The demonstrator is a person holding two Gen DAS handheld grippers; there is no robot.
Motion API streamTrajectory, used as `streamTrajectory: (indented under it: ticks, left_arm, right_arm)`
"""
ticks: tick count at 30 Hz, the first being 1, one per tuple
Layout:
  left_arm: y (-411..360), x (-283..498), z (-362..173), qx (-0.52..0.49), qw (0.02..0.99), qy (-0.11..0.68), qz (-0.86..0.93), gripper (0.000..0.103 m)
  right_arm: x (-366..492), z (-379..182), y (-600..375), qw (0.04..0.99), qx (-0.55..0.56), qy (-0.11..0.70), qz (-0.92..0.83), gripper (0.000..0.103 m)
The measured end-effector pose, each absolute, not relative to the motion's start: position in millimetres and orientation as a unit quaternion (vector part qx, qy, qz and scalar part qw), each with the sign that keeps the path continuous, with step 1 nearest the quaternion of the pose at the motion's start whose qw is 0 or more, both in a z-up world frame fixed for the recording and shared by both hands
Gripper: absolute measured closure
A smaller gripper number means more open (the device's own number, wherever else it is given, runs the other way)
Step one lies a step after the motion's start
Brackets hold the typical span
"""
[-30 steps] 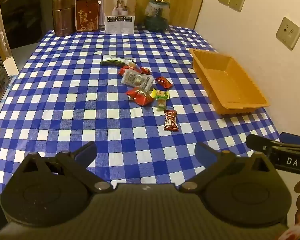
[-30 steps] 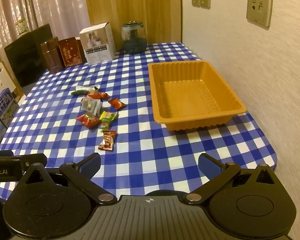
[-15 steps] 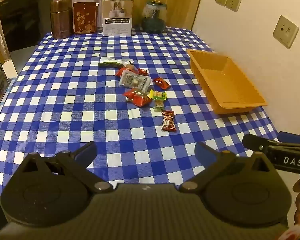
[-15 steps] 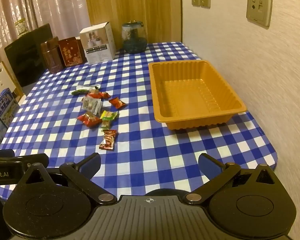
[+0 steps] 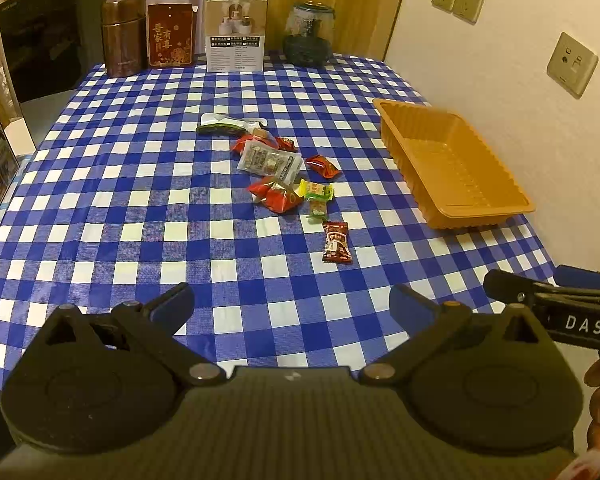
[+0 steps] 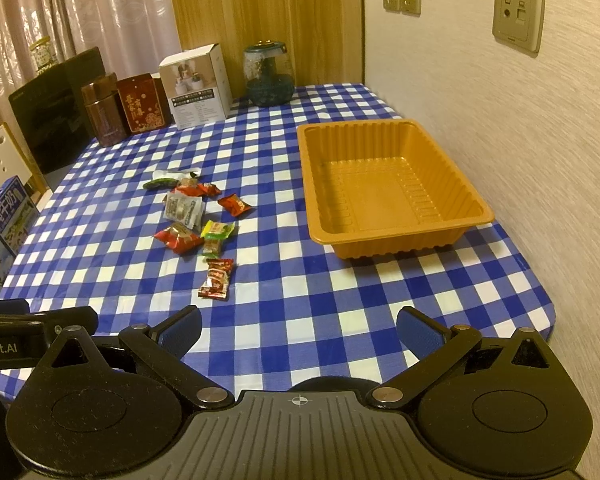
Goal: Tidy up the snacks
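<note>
Both grippers are being eased slightly closer over the table's near edge, snacks untouched.

Left gripper [image 5: 292,306] and right gripper [image 6: 298,328] are being held wide and empty; snacks [image 5: 284,176] are lying mid-table, orange tray [image 6: 476,216] waiting empty along the right edge.

The left tongs [image 5: 291,303] sit a little further back from the snack pile [image 5: 278,174] than a second ago, so more of the table [image 5: 120,184] shows beyond the far row of boxes. The right tongs [image 6: 298,326] edge very slightly back too, and the orange tray [image 6: 392,192] drifts down its view.
</note>
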State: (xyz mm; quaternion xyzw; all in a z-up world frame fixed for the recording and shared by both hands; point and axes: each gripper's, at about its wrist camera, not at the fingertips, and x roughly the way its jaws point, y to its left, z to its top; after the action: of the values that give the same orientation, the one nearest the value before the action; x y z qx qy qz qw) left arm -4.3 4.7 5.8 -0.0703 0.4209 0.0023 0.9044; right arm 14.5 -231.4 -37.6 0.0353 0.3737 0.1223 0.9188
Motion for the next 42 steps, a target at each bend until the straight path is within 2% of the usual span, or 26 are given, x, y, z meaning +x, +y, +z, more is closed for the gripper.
streamTrajectory:
  ticks: [42]
  left_arm:
    - [3.6,-5.1,6.4,-0.071,0.904,0.421,0.002,0.000]
  right_arm:
    - [15.3,-37.9,-236.5,0.919,0.037,0.373,0.121,0.000]
